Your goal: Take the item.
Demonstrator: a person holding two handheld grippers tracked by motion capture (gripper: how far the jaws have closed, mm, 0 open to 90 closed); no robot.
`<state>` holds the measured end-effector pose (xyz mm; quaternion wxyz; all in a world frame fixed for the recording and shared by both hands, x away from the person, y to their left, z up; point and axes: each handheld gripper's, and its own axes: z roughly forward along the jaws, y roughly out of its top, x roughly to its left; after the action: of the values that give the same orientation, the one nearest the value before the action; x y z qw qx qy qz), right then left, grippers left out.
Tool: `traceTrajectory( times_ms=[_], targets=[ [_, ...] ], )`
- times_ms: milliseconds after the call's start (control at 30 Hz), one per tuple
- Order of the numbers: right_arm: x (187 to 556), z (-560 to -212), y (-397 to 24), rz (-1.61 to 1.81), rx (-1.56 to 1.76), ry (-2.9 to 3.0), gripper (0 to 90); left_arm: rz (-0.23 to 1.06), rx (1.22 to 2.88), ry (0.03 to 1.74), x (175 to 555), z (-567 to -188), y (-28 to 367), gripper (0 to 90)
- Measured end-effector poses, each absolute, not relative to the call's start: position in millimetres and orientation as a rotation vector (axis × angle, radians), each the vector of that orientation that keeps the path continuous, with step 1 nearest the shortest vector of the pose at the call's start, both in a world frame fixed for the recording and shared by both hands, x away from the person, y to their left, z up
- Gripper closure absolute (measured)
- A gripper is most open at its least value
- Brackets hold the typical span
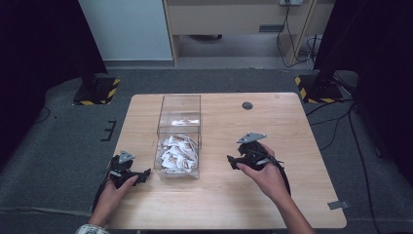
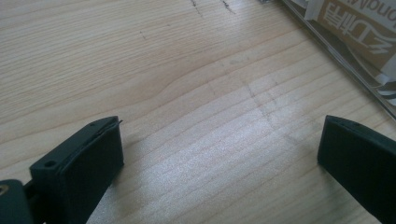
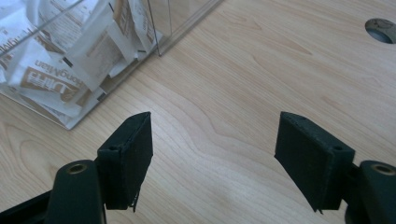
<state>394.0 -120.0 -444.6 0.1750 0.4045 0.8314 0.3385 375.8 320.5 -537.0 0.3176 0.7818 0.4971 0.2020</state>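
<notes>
From above, a person is holding the left gripper [image 1: 144, 176] and right gripper [image 1: 233, 161] low over a wooden table [image 1: 229, 204]. A clear plastic box [image 1: 178, 127] is sitting between them, just beside the left gripper, its near compartment heaped with white paper sachets [image 1: 178, 152].

Looking along the left gripper [image 2: 219, 154], its jaws are spread wide with nothing between them — the box wall [image 2: 336, 51] is running just ahead to their right.

Along the right gripper [image 3: 212, 144], jaws likewise parted and empty; the box [image 3: 70, 122] lies ahead-left, and a round cable hole [image 3: 382, 29] sits far ahead-right.

Judging from this, reaching sideways could knock the light box; its upright walls are blocking the sachets [image 3: 70, 60], so entry probably means coming from above.
</notes>
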Motion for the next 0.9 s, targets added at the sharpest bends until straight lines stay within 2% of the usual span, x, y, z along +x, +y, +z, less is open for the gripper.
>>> traceTrajectory(
  times_ms=[900],
  targets=[
    [406.8,-399.4,-64.6,1.04,1.011,2.378,42.7,0.531,2.058,1.307,375.9,-537.0,320.6,0.0]
  ],
)
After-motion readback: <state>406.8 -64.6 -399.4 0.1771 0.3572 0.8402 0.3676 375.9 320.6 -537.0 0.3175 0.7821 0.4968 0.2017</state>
